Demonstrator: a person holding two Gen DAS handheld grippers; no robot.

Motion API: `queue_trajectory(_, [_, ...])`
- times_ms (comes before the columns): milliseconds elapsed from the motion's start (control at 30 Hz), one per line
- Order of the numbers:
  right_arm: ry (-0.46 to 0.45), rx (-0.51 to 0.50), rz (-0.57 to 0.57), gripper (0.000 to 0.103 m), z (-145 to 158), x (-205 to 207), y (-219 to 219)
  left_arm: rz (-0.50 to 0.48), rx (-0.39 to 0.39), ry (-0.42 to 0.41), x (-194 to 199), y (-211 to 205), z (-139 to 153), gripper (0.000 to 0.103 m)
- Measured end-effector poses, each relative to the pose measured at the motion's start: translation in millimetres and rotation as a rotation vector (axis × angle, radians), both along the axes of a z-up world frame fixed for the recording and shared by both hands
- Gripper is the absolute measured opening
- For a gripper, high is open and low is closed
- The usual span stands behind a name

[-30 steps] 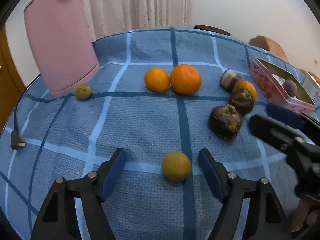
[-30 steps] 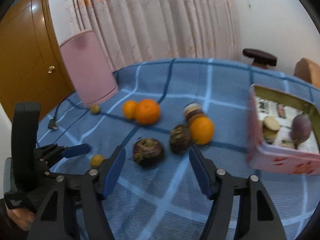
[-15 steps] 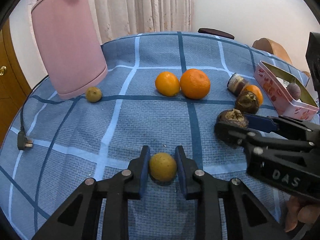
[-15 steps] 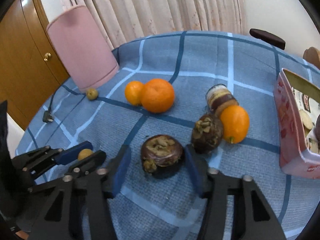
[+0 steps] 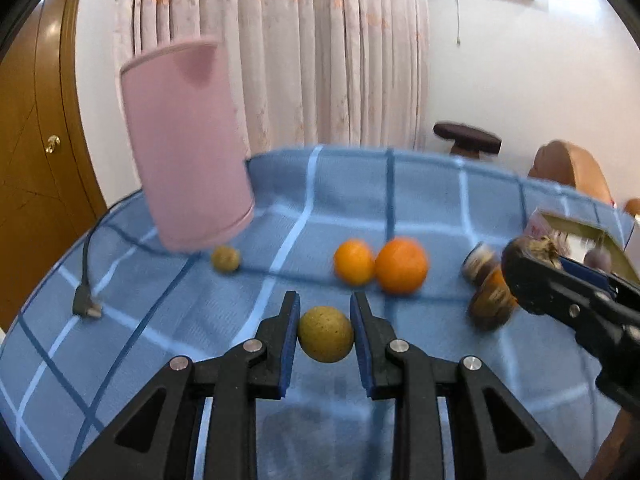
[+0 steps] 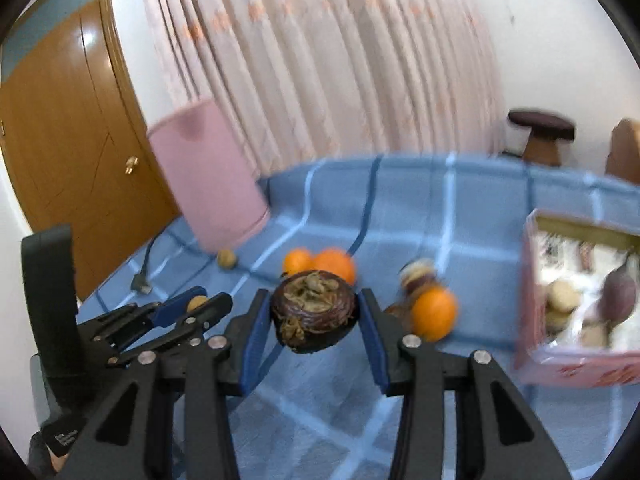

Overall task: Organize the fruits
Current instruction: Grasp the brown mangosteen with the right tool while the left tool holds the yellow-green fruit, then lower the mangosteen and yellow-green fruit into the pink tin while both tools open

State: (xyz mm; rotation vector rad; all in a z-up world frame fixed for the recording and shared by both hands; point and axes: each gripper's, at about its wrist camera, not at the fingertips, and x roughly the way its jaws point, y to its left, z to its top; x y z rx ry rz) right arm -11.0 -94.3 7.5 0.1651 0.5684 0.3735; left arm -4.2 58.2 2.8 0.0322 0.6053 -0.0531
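Where both fruits sat on the tabletop [image 5: 400, 200] a second ago, they now hang lifted. My left tongs [image 5: 325, 334] clamp the yellow-green fruit [image 5: 325, 334]; my right tongs [image 6: 314, 312], just closed, grip the dark mangosteen [image 6: 314, 312].

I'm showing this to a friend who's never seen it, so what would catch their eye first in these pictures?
Probably the two fruits held up over the blue checked tablecloth: the left hand-held gripper clamps a small yellow-green fruit, and the right hand-held gripper clamps a dark brown mangosteen. Next, the two oranges side by side mid-table, and the tall pink container at the far left.
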Motion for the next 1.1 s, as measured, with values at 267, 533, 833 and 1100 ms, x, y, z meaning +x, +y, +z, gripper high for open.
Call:
queue_trajectory(267, [-0.089, -0.058, -0.156, 0.047, 14.7, -10.1, -60.2, -0.1, -0.034, -0.095, 8.8, -71.3, 25.2, 0.028])
queue_trajectory(533, [-0.12, -0.067, -0.353, 0.047, 25.1, -13.2, -141.1, -0.199, -0.036, -0.106, 20.8, -140.7, 30.5, 0.028])
queue_trajectory(833, [-0.072, -0.064, -0.525, 0.047, 20.1, -8.4, -222.9, -0.264, -0.025, -0.08, 31.4, -207.9, 22.4, 0.028])
queue_trajectory(1100, [0.0, -0.121, -0.567, 0.047, 5.0, 3.7, -247.7, -0.322, -0.018, -0.049, 39.5, -257.7, 12.9, 0.028])
